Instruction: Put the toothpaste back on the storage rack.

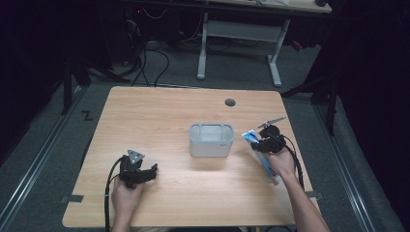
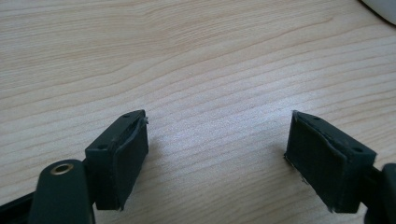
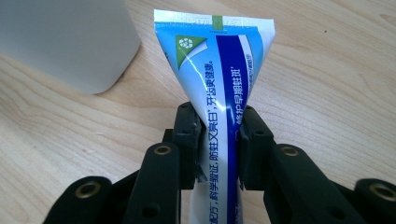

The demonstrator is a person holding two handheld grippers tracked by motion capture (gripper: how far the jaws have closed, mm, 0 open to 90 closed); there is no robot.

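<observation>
A blue and white toothpaste tube (image 3: 219,84) is pinched between the jaws of my right gripper (image 3: 219,140), its crimped end pointing away from me. From above, the tube (image 1: 265,159) runs under my right gripper (image 1: 267,143), just right of a white rounded holder (image 1: 211,140) at the table's middle. The holder's corner (image 3: 70,42) appears at the upper left of the right gripper view. My left gripper (image 1: 151,170) rests low over bare wood at the front left. Its jaws stand wide apart, and nothing lies between its pads (image 2: 130,158).
The wooden table (image 1: 159,111) has a round cable hole (image 1: 230,102) near its far edge. A thin metal tool (image 1: 271,121) lies just beyond my right gripper. Cables trail from both grippers. Past the table stands a white desk frame (image 1: 241,34) on grey floor.
</observation>
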